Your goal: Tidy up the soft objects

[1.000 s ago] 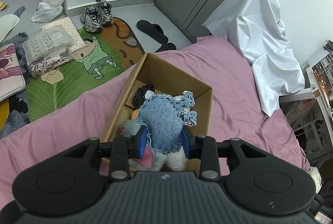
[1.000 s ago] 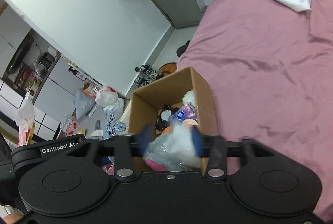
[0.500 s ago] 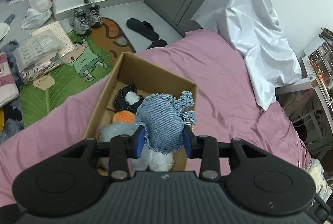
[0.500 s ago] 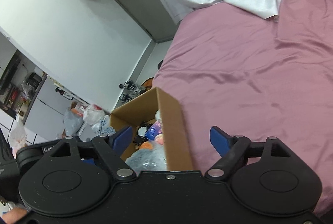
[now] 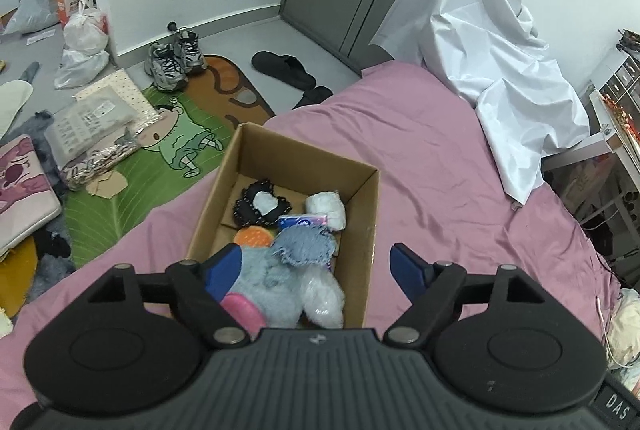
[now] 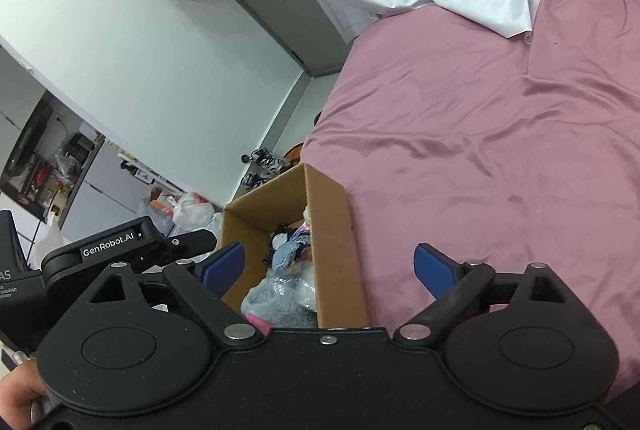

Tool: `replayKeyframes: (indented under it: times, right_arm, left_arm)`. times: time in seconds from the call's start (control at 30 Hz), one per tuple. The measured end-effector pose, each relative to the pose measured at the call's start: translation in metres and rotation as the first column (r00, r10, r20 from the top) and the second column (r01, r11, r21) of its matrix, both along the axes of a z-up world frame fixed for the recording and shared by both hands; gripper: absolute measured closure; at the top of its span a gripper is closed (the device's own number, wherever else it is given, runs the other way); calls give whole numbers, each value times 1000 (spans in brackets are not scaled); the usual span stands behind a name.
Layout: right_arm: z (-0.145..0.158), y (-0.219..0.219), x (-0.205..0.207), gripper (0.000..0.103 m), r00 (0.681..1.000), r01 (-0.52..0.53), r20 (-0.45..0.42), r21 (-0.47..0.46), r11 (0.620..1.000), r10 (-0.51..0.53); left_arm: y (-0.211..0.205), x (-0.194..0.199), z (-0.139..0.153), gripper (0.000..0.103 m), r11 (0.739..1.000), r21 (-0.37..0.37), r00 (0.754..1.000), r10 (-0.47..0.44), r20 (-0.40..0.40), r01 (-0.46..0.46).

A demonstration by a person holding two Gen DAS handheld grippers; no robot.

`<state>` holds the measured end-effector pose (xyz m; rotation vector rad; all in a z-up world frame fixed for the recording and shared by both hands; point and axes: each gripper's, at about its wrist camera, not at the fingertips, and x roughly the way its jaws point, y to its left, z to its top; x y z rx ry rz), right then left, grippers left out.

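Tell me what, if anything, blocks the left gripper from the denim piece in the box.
Nothing visible does. The left gripper has just been opening and hangs open over the cardboard box; the denim piece lies free on top of the grey plush, uncovered.

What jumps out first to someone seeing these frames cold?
The open cardboard box on the pink bedsheet, stuffed with soft things: a grey plush toy with a denim piece on top at the near end. The left gripper and right gripper both hang open over it, holding nothing. Behind, a white sheet drapes something at the bed's far edge.
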<state>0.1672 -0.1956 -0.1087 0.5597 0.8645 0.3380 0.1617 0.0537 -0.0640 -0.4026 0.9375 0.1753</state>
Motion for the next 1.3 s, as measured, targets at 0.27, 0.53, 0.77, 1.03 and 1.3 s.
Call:
replayKeyframes:
  times: [0.27,0.53,0.77,1.03,1.3]
  right_arm:
    - [14,0,-13,3,998,-49,29,-13,999,49]
    - [35,-6,-29,0,993,-71,93,-48,996,75]
    - [53,-16,-39,0,991,-73,107,-104,992,84]
    - [75,-25,-54,0,986,-90,120,-195,977,115]
    - [89,-34,-69,0,982,-93,141,-222,971,126]
  left_arm:
    - [-5,-20,13,12,999,48,1000,-12,-21,13]
    - [-16,-37,29,4,994,90,998,-62,-22,64]
    - [-26,-51,45,3,985,131,994,-108,-15,109]
    - [-35,-70,62,3,970,180,987,-160,-21,162]
    - [-37,-89,74,3,963,198,983,-186,3,181]
